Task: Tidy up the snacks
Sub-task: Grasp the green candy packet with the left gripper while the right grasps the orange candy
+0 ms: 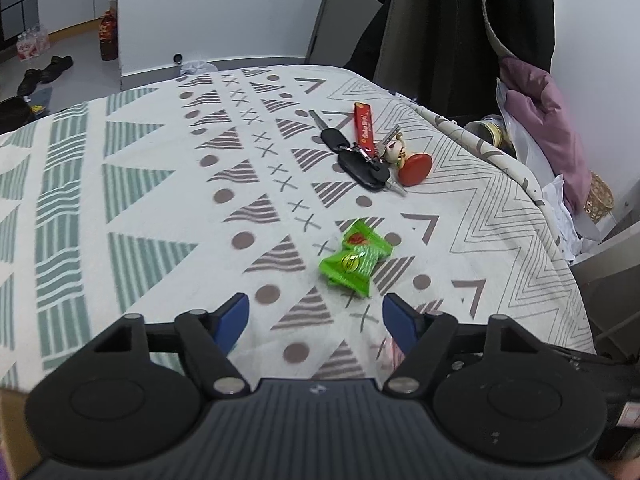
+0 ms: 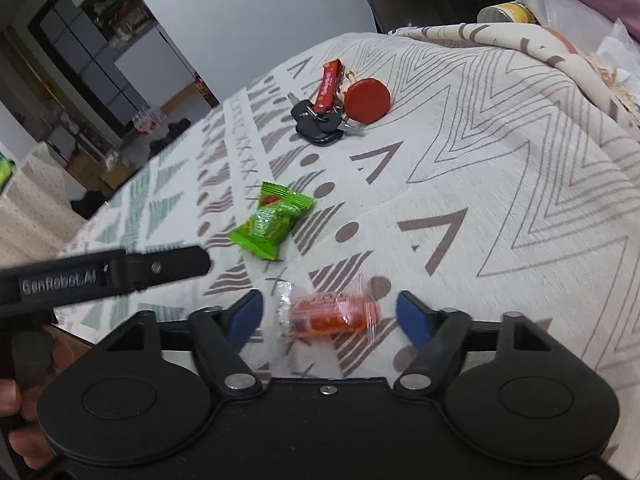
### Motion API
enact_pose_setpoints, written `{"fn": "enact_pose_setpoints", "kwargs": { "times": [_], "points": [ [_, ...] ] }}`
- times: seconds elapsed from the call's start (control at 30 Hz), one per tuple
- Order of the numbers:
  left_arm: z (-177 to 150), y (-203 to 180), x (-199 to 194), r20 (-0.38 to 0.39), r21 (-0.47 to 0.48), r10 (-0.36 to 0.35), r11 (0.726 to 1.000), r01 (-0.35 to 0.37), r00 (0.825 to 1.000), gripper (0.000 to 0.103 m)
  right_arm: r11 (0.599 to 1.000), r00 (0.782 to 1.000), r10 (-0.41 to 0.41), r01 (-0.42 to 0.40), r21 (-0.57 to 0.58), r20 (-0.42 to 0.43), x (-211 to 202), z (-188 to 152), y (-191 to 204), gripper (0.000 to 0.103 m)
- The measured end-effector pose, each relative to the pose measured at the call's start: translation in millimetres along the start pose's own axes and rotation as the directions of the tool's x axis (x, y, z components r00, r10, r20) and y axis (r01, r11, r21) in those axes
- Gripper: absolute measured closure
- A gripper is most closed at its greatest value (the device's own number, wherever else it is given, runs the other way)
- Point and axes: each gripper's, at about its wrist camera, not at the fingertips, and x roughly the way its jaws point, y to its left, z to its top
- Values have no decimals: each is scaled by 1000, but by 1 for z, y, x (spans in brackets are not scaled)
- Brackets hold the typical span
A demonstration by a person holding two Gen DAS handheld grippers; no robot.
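Observation:
Two green snack packets [image 1: 354, 258] lie overlapped on the patterned tablecloth [image 1: 152, 200], just ahead and slightly right of my left gripper [image 1: 316, 318], which is open and holds nothing. The right wrist view shows the same green packets [image 2: 272, 220] farther off. An orange-red snack in clear wrap [image 2: 332, 314] lies on the cloth between the blue pads of my right gripper [image 2: 330, 314], which is open around it without touching. The left gripper's black finger [image 2: 160, 266] reaches in from the left of that view.
A bunch of keys with a red strap and a round red fob [image 1: 370, 152] lies farther back on the table. Clothes, bags and a tin [image 1: 492, 128] crowd the right edge. Bottles and shoes are on the floor far left.

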Motion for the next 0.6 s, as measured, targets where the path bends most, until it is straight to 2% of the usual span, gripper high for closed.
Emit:
{"fn": "enact_pose_setpoints", "kwargs": {
  "times": [0.03, 0.07, 0.17, 0.37, 0.6],
  "points": [
    [2, -2, 4, -2, 4, -4, 1000, 4, 1000, 35, 1000, 1000, -5, 5, -7, -3, 1, 0, 0, 46],
    [4, -4, 9, -4, 8, -9, 1000, 9, 1000, 35, 1000, 1000, -6, 6, -12, -7, 2, 2, -1, 60],
    [8, -11, 23, -17, 28, -13, 1000, 14, 1000, 35, 1000, 1000, 10, -10, -12, -20, 3, 3, -5, 70],
    [10, -26, 47, -26, 73, -11, 997, 13, 1000, 35, 999, 999, 36, -36, 5, -18, -5, 6, -14, 79],
    [5, -42, 67, -31, 158, 14, 987, -9, 999, 35, 998, 1000, 30, -30, 54, -1, -20, 2, -32, 81]
  ]
}}
